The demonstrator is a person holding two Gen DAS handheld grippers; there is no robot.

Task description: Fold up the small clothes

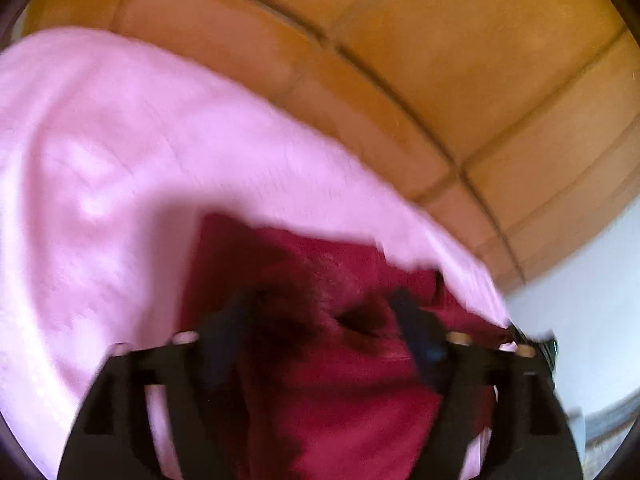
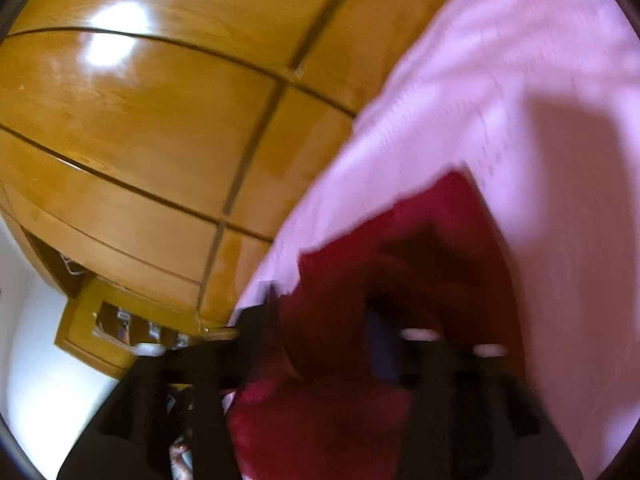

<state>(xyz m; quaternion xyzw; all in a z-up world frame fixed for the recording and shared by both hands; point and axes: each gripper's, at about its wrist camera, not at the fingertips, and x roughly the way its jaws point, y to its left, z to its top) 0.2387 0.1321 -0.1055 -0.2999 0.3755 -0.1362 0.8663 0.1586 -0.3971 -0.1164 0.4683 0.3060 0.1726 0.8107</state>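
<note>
A dark red garment [image 1: 340, 380] is bunched between the fingers of my left gripper [image 1: 320, 316], over a pink cloth [image 1: 120, 152]. The view is blurred by motion, and the jaws look set around the red fabric. In the right wrist view the same red garment [image 2: 360, 320] fills the space between the fingers of my right gripper [image 2: 324, 312], with the pink cloth [image 2: 540, 120] to its right and behind. Both grippers appear shut on the red garment, though the fingertips are partly hidden by fabric.
Glossy orange-brown wooden panels with dark seams [image 1: 440, 60] lie beyond the pink cloth, also in the right wrist view [image 2: 140, 120]. A white wall [image 1: 592, 300] is at the right. A wooden shelf unit with small items [image 2: 120, 324] stands at lower left.
</note>
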